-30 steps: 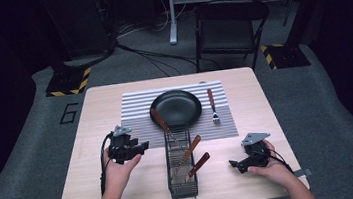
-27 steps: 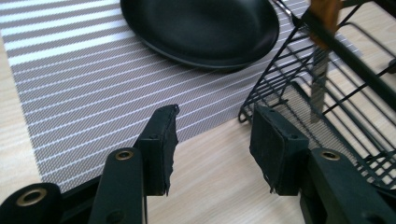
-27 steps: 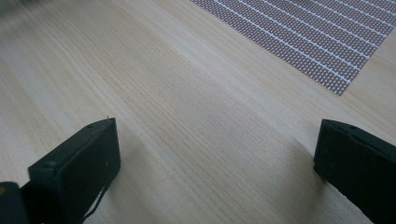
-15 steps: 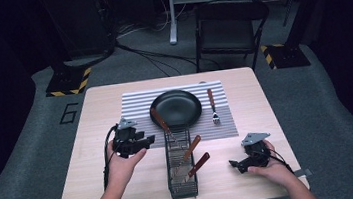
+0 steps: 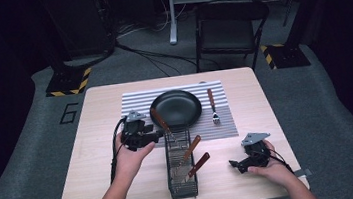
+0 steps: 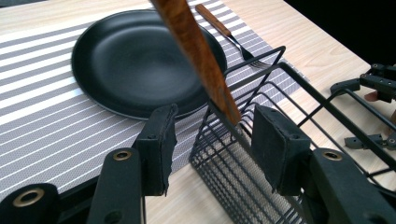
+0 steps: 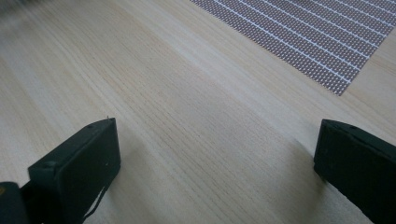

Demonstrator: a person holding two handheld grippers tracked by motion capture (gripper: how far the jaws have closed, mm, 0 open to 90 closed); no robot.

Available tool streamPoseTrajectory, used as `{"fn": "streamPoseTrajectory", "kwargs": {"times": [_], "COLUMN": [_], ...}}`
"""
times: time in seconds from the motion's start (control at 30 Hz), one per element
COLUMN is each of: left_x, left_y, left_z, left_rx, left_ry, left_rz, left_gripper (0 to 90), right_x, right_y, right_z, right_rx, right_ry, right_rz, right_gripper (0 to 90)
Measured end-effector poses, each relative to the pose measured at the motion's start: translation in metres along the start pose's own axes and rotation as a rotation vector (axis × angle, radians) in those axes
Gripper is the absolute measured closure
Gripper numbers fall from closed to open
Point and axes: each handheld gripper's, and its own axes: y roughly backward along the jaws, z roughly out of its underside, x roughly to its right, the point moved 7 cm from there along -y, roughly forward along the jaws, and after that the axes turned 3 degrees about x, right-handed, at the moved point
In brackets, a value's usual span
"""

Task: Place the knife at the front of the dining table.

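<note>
A black wire basket [image 5: 182, 179] stands at the table's front middle, holding three wooden-handled utensils. One handle [image 5: 159, 120] leans out over its far left corner. My left gripper [image 5: 154, 134] is just left of that corner, raised off the table. In the left gripper view it [image 6: 215, 144] is open, and the leaning handle [image 6: 196, 51] rises a little beyond the gap, untouched by the pads [image 6: 159, 144]. My right gripper [image 5: 233, 166] rests low on the table, right of the basket. Its jaws [image 7: 210, 158] stand wide open over bare wood.
A black plate [image 5: 175, 108] lies on a striped placemat [image 5: 135, 106] behind the basket. A wooden-handled fork [image 5: 213, 108] lies right of the plate. A folding chair [image 5: 229, 28] stands beyond the table's far edge.
My left gripper has risen and moved right and away from me, up to the basket's far left corner. The right gripper has stayed put.
</note>
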Motion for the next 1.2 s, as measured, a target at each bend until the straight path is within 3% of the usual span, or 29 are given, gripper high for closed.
{"fn": "streamPoseTrajectory", "kwargs": {"times": [0.43, 0.7, 0.77, 1.2], "left_x": [0.001, 0.003, 0.005, 0.015], "left_y": [-0.027, -0.031, -0.031, -0.021], "left_z": [0.001, 0.000, -0.001, -0.002], "left_rx": [-0.012, 0.013, 0.016, 0.062], "left_ry": [0.014, 0.025, 0.000, -0.092], "left_rz": [-0.002, 0.007, 0.015, -0.044], "left_gripper": [54.3, 58.4, 65.7, 67.9], "right_x": [0.000, -0.001, -0.001, 0.000], "right_y": [0.000, 0.000, 0.000, 0.000], "right_z": [0.000, 0.000, 0.000, 0.000], "right_rx": [0.001, -0.001, -0.001, 0.000], "right_ry": [0.000, -0.002, -0.002, 0.003], "right_rz": [-0.001, -0.003, -0.003, -0.004], "right_gripper": [0.0, 0.0, 0.0, 0.0]}}
